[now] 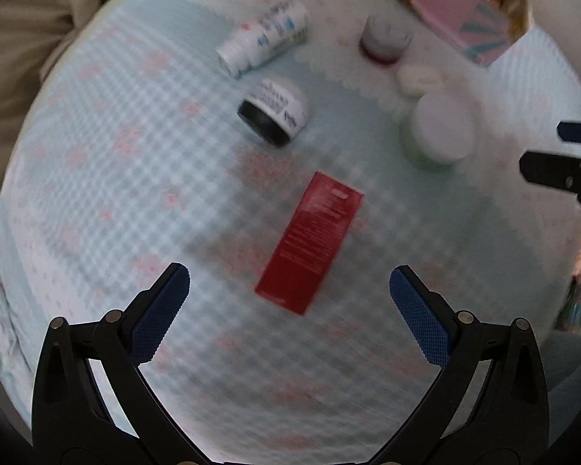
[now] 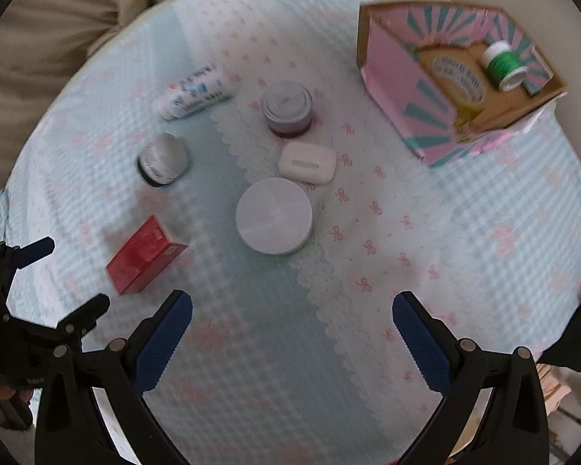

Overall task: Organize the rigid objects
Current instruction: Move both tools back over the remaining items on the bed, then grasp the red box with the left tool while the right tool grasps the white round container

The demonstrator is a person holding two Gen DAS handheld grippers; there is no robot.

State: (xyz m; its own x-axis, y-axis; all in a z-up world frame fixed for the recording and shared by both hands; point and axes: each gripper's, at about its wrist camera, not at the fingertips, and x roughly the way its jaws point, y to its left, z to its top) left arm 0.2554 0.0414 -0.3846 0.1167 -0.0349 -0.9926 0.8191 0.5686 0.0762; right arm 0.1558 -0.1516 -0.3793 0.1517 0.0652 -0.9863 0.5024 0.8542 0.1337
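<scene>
Two wrist views steeply down over one round table [image 1: 97,155], left nearer, both sharing the red box [image 1: 310,242].

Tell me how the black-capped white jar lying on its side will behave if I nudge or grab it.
The black-capped jar lies on its round side on the tablecloth, so a nudge will probably roll it. Its smooth curved wall may slip between the pads; gripping across cap and base looks safer. It seems rigid, and the left gripper is open wide enough.

Left claw [image 1: 289,290], right claw [image 2: 292,316]: both agape.
</scene>
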